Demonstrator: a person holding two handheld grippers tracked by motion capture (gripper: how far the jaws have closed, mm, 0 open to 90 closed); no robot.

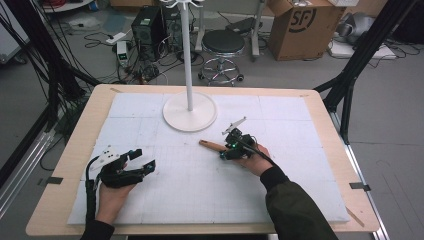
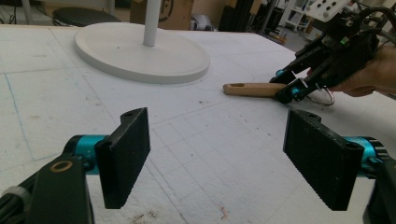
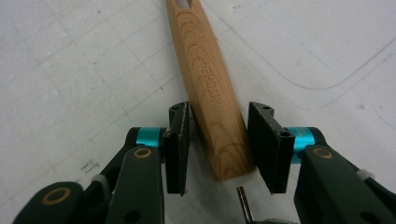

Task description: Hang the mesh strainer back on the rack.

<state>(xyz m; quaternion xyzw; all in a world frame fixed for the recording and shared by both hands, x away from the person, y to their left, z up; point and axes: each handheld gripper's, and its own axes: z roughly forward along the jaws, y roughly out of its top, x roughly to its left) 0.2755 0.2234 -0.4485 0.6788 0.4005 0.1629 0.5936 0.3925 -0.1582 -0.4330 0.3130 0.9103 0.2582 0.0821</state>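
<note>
A wooden utensil handle lies flat on the white foam mat, right of centre, its slotted end pointing left toward the stand. My right gripper straddles its thick end. In the right gripper view the handle runs up between the two pads with a thin gap on each side, so the right gripper is open around it. A white collar and a metal wire show at the handle's near end. My left gripper rests at the mat's left, jaws wide apart and empty. The left gripper view also has the right gripper and the handle.
A white stand with a round base and a thin pole rises at the mat's far centre, also in the left gripper view. The foam mat covers a wooden table. Beyond the table are a stool, a cardboard box and cables.
</note>
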